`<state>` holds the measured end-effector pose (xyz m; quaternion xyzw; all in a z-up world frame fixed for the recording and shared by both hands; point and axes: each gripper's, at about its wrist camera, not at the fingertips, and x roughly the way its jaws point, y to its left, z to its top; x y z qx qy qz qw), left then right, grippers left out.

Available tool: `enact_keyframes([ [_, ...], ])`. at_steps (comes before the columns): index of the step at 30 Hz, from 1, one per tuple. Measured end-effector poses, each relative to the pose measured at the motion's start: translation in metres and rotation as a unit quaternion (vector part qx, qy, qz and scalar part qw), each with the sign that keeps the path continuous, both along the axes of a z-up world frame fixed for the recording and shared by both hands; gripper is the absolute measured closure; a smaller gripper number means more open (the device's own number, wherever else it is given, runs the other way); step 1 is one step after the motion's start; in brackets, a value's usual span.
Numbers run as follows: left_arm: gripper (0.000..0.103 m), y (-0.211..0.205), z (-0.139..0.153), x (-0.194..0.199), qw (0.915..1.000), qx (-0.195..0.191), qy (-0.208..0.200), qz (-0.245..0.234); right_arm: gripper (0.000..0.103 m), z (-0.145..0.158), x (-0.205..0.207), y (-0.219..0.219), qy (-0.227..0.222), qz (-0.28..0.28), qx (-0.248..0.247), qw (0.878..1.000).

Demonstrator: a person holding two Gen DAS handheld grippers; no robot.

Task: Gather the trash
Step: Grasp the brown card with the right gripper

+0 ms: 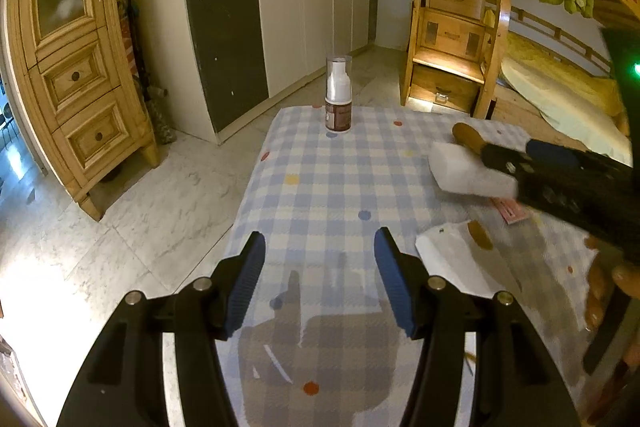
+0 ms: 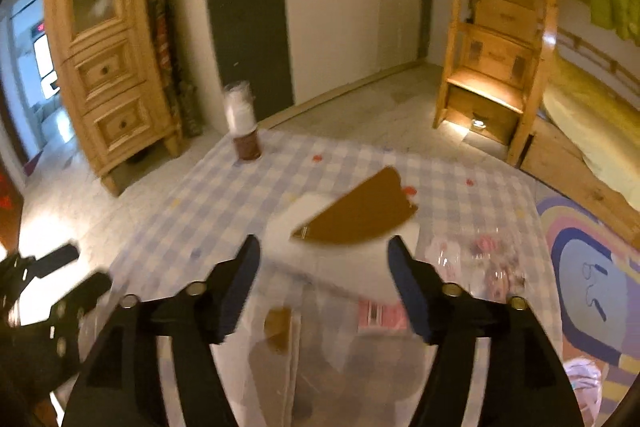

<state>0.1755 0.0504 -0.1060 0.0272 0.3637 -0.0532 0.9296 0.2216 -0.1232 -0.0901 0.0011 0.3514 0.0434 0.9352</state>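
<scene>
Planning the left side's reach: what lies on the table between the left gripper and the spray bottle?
Nothing. In the left wrist view, only bare checked tablecloth runs from the open left gripper to the spray bottle. The white box sits off right.

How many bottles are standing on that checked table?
1. The spray bottle stands upright at the far edge of the table. Crumpled clear plastic near the right side may be another, flattened, but it is too blurred to tell.
</scene>
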Motion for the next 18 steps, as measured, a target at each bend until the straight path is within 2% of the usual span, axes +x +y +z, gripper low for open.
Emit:
enact_keyframes([
  [6, 0.048, -0.003, -0.006, 0.009, 1.0, -0.004, 0.006, -0.002, 0.036, -0.008, 0.039, -0.002, 0.023, -0.038, -0.003, 0.999],
  [9, 0.048, -0.005, -0.009, 0.012, 0.9999, -0.005, 0.011, -0.004, 0.044, -0.017, 0.051, -0.007, 0.048, -0.049, -0.015, 0.998],
  [11, 0.048, -0.006, -0.012, 0.012, 0.9999, -0.006, 0.014, -0.007, 0.05, -0.024, 0.049, -0.013, 0.068, -0.053, -0.007, 0.996],
  [15, 0.048, -0.007, -0.014, 0.011, 0.9997, -0.008, 0.016, -0.013, 0.052, -0.023, 0.033, -0.018, 0.072, -0.04, -0.003, 0.997],
  [18, 0.048, -0.008, -0.014, 0.006, 0.9995, -0.014, 0.02, -0.018, 0.063, -0.022, 0.012, -0.026, 0.078, -0.025, 0.009, 0.997],
])
